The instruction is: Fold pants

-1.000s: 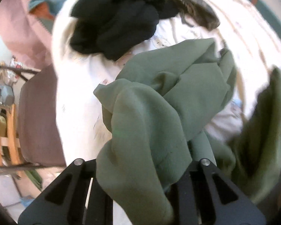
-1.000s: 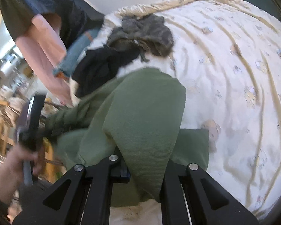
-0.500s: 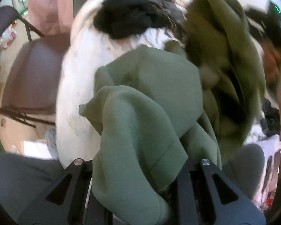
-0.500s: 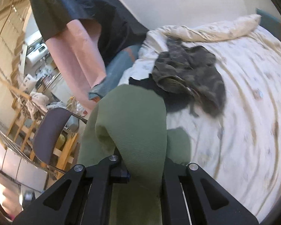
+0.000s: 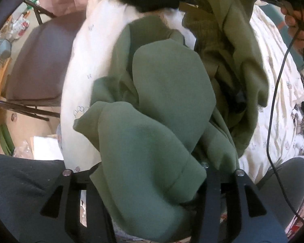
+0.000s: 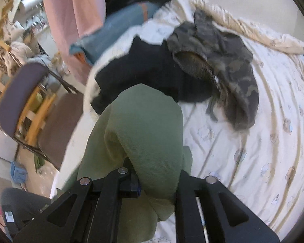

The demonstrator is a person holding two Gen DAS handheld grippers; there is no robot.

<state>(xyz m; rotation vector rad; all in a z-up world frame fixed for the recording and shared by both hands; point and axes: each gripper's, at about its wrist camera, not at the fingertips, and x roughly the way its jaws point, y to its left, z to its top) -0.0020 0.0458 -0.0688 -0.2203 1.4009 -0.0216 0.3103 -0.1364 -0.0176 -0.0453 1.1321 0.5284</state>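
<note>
The green pants (image 5: 162, 105) hang bunched in the air above the bed, held by both grippers. My left gripper (image 5: 152, 184) is shut on a thick fold of the pants near a hem. My right gripper (image 6: 152, 182) is shut on another fold of the same pants (image 6: 143, 125), which drapes over its fingers and down. In the left wrist view the far part of the pants rises to the upper right, where a hand (image 5: 295, 26) holds the other gripper. The fingertips of both grippers are hidden by cloth.
A white patterned bedspread (image 6: 263, 151) covers the bed. A black garment (image 6: 152, 70) and a camouflage garment (image 6: 223, 60) lie on it at the far side. A chair (image 6: 16, 97) stands left of the bed. A black cable (image 5: 277, 81) hangs at right.
Both grippers have lifted the pants off the bed and swung left toward its edge. The pants now hang between them, and the right gripper's hand has come into the left view.
</note>
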